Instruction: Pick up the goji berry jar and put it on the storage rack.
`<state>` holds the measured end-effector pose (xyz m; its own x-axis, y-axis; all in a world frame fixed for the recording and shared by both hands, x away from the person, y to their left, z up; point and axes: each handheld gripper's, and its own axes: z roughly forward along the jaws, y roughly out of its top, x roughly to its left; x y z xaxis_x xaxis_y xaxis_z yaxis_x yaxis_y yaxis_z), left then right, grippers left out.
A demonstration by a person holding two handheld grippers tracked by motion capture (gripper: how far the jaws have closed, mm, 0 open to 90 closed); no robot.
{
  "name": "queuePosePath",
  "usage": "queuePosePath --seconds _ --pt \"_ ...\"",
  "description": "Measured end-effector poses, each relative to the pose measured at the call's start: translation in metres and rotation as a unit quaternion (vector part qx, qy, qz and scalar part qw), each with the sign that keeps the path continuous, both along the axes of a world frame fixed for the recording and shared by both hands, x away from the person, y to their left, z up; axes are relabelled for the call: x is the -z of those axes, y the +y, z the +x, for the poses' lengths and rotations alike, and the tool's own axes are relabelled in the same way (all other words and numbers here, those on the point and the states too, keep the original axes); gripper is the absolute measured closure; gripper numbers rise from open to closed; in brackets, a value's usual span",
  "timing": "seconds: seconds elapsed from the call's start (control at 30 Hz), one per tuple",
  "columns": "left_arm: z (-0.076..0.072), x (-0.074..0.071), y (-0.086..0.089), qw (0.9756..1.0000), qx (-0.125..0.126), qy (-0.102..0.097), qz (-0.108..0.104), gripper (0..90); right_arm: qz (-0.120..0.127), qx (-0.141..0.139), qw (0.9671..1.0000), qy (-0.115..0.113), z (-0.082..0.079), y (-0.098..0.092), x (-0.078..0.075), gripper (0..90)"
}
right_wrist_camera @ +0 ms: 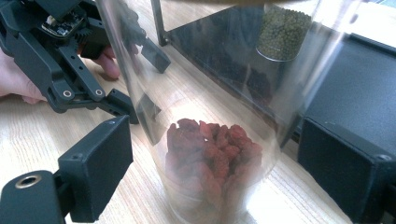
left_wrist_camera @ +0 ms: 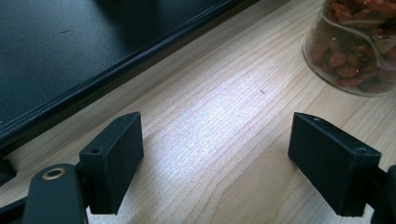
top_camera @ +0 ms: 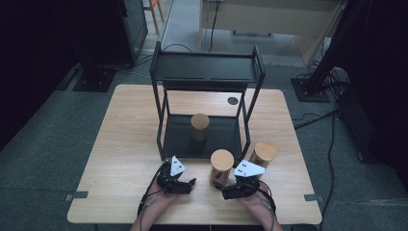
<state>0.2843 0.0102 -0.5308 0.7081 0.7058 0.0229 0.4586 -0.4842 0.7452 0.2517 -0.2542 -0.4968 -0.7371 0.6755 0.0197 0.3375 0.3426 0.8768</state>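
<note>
A clear glass jar with red dried berries in its bottom stands on the table between the two jaws of my right gripper. Those jaws flank it with a small gap on each side, so the gripper is open. From above, this jar has a round wooden lid and the right gripper sits just in front of it. My left gripper rests to its left, open over bare wood, with the berry jar off to its right.
A black two-tier rack stands mid-table, and its lower tray carries a lidded jar of green beans. Another wooden-lidded jar stands right of the berry jar. The table's front edge is close behind both hands.
</note>
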Motion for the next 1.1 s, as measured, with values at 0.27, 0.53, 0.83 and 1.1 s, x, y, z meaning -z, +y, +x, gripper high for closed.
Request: queuePosePath --seconds 0.27,0.53,0.83,1.1 --pt "0.0 0.0 0.0 1.0 0.0 0.0 0.0 18.4 0.0 0.002 1.0 0.0 0.002 0.001 -0.004 10.3" --pt "0.0 0.0 0.0 1.0 0.0 0.0 0.0 18.4 0.005 0.0 1.0 0.005 0.005 0.001 -0.008 10.3" --pt "0.0 0.0 0.0 1.0 0.001 0.0 0.001 18.4 0.006 0.001 1.0 0.007 0.006 0.002 -0.011 10.7" --pt "0.0 0.0 0.0 1.0 0.001 0.0 0.001 18.4 0.005 0.004 1.0 0.005 0.008 0.005 -0.016 10.7"
